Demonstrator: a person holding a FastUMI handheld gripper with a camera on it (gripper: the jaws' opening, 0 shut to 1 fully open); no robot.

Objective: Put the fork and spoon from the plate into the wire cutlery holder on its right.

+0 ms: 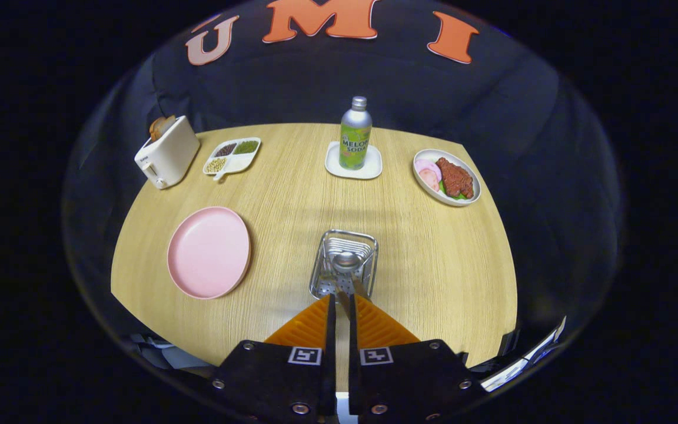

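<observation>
Jaws [342, 303] nearly closed, gripping a thin utensil handle between the tips. That handle runs forward into the holder [344, 264], where a spoon [346, 259] bowl shows; whether the held handle is the spoon's or the fork's, cannot tell. Fork not made out separately. Holder stands on the wood surface [433, 259]. Left of the holder: pink plate [209, 252], bare. Far left beyond the holder: toaster [166, 152], then divided dish [232, 156]. Straight beyond the holder: bottle [355, 134] on a coaster [354, 161]. Beyond and right: food plate [446, 176].
</observation>
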